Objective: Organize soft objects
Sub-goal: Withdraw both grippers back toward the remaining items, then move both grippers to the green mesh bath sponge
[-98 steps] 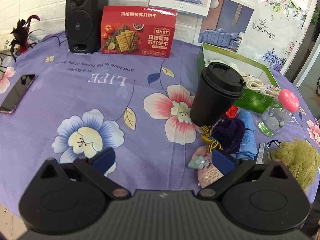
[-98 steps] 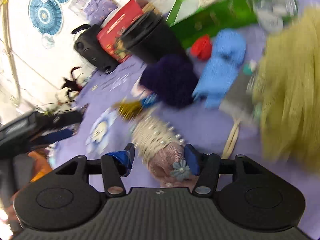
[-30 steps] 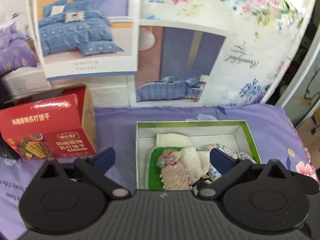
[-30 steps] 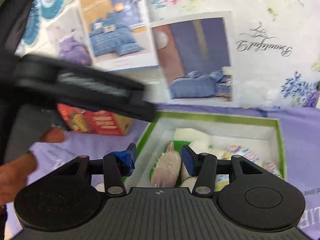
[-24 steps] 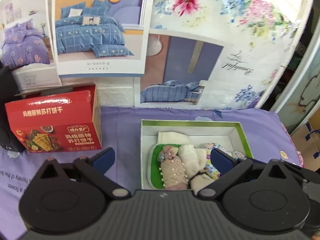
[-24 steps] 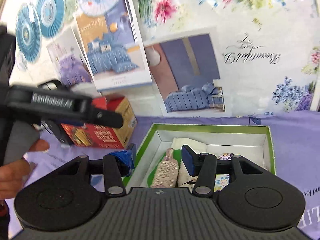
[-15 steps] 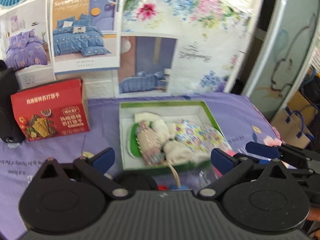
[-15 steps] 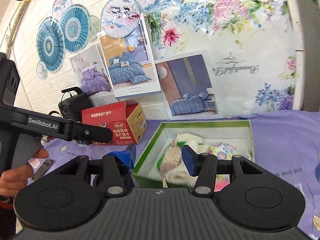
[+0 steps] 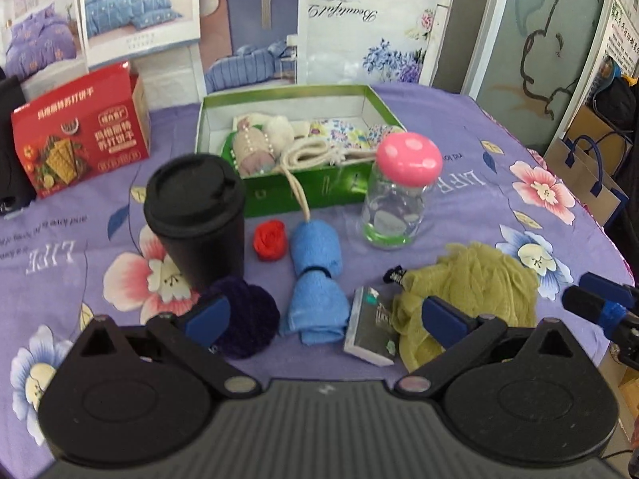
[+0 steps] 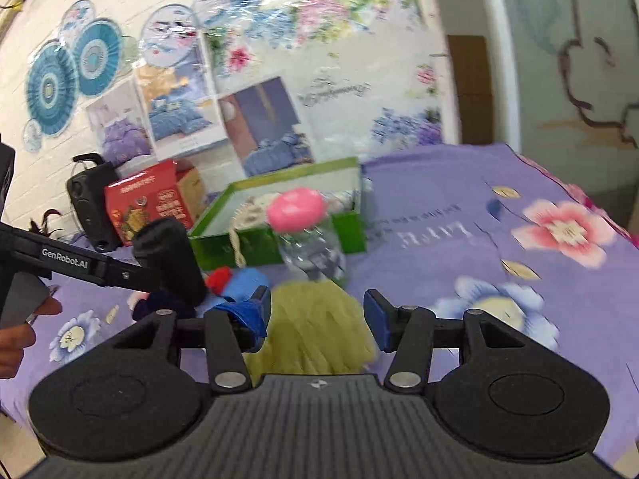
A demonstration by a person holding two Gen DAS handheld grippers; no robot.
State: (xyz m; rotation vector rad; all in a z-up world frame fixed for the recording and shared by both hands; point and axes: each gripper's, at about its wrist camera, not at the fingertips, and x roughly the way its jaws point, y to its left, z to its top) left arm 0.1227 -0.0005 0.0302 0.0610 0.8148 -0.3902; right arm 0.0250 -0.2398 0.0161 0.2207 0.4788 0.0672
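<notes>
The green box [image 9: 303,195] at the back holds a pink beaded pouch [image 9: 251,151], cream cloths and floral fabric; a cream cord hangs over its front wall. On the cloth in front lie a blue rolled towel [image 9: 315,279], a red fabric rose [image 9: 270,239], a dark purple knit ball [image 9: 247,319] and an olive mesh sponge [image 9: 471,291]. My left gripper [image 9: 325,315] is open and empty above the towel and ball. My right gripper [image 10: 317,319] is open and empty just above the olive sponge [image 10: 311,323]. The box also shows in the right wrist view [image 10: 259,247].
A black lidded cup [image 9: 195,215] stands left of the rose. A clear bottle with a pink mushroom cap [image 9: 395,199] stands by the box. A small silver packet [image 9: 371,327] lies beside the sponge. A red cracker box [image 9: 80,131] and a black speaker [image 10: 94,203] stand at the back left.
The pink pouch was let go into the green box. Both grippers have pulled back and down from the box toward the soft things on the near side; the right one now hangs over the olive sponge.
</notes>
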